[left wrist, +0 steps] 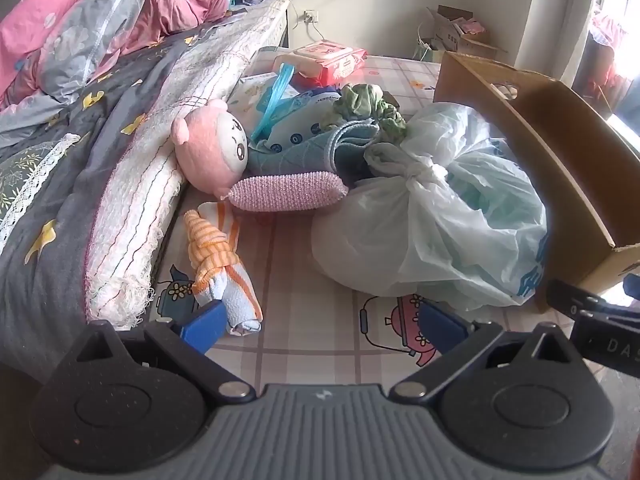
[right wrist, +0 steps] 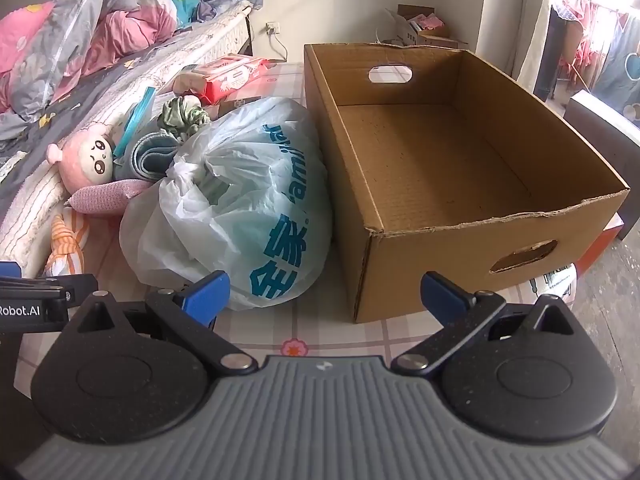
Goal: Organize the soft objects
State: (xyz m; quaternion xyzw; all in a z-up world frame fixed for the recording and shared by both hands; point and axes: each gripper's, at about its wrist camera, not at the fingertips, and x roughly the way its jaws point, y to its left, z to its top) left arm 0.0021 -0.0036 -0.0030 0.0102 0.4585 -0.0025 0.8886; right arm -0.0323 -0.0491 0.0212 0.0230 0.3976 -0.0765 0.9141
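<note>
An empty cardboard box [right wrist: 440, 168] stands on the checked mat, also at the right in the left wrist view [left wrist: 560, 160]. A knotted white plastic bag [right wrist: 240, 208] lies left of it [left wrist: 432, 224]. Behind are a pink plush doll [left wrist: 208, 148], a pink knit pad [left wrist: 284, 192], an orange striped cloth [left wrist: 220, 264], a teal towel [left wrist: 320, 152] and a green cloth [left wrist: 368, 104]. My left gripper [left wrist: 320, 324] is open, its left finger beside the striped cloth. My right gripper [right wrist: 326, 292] is open and empty in front of the bag and box.
A bed with grey and pink bedding [left wrist: 80, 100] runs along the left. Red wipe packs [left wrist: 332, 60] and a blue packet [left wrist: 304, 120] lie at the back of the mat. More boxes [right wrist: 420, 28] stand by the far wall.
</note>
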